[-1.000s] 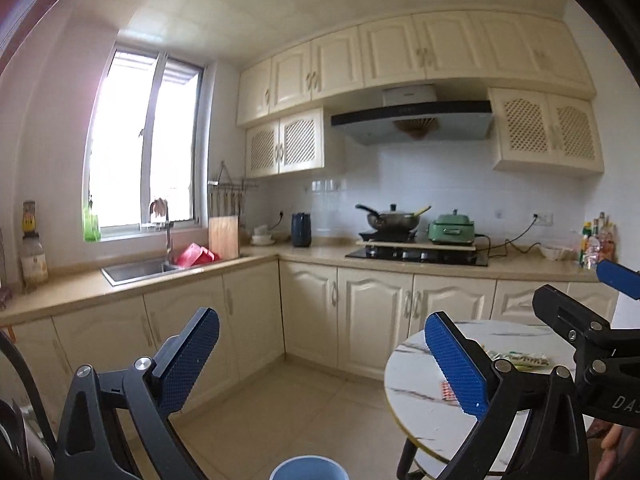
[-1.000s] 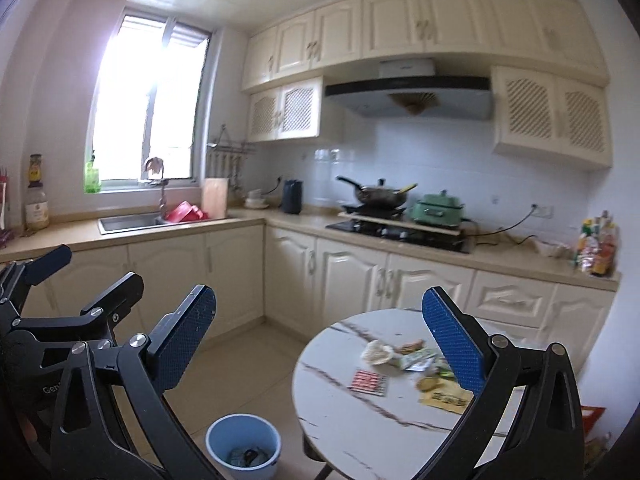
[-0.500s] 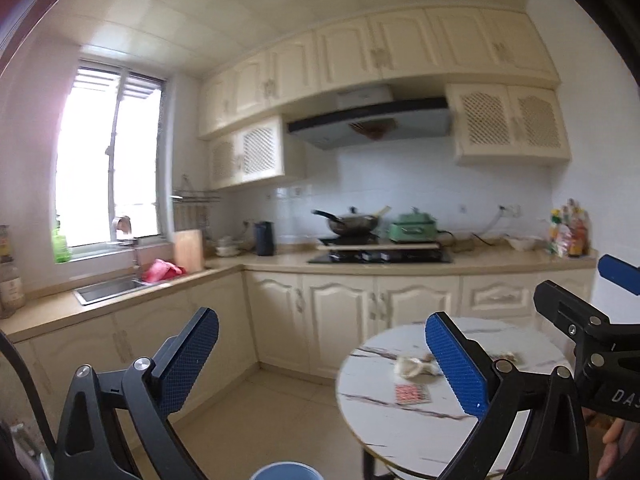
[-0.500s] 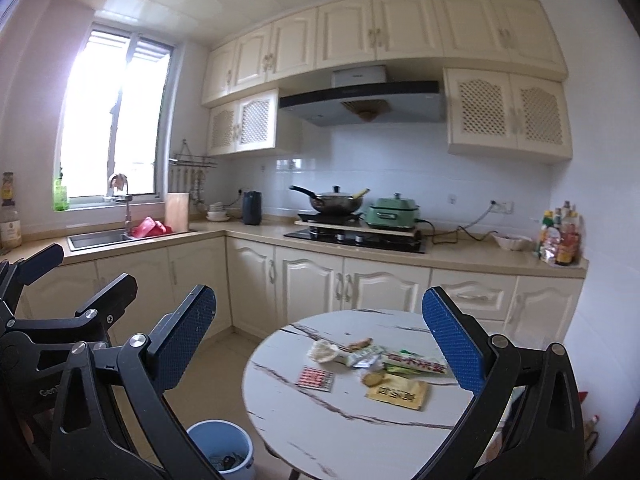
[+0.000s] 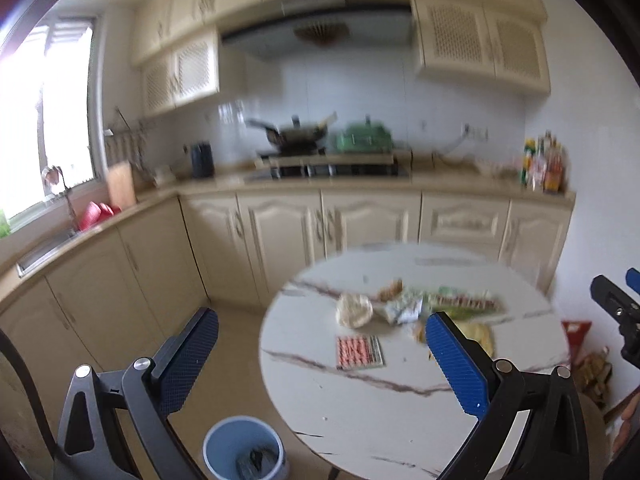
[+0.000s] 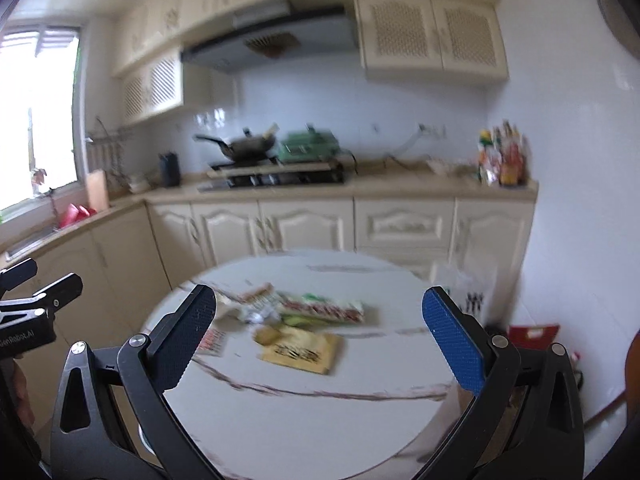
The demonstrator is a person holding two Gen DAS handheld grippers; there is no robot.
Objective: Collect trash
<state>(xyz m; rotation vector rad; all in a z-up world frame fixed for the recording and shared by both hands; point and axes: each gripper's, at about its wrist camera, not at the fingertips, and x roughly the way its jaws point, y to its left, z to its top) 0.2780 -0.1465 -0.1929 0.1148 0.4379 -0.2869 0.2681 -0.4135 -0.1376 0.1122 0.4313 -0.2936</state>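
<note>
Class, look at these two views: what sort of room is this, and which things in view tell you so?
A home kitchen, most likely: a wok on a stove under a range hood, a sink by the window, and wall cabinets.

The near half of the round marble table [image 6: 304, 420] lies bare, open to either gripper. Further in, wrappers crowd the middle — a yellow packet [image 6: 300, 352], a long green-and-red wrapper [image 6: 320, 310], a crumpled white wad [image 5: 354, 310] and a red-printed card [image 5: 359, 352] (edges blurred). The blue bin [image 5: 240, 450] stands on the floor just beside the table's left edge, its mouth unobstructed.
</note>
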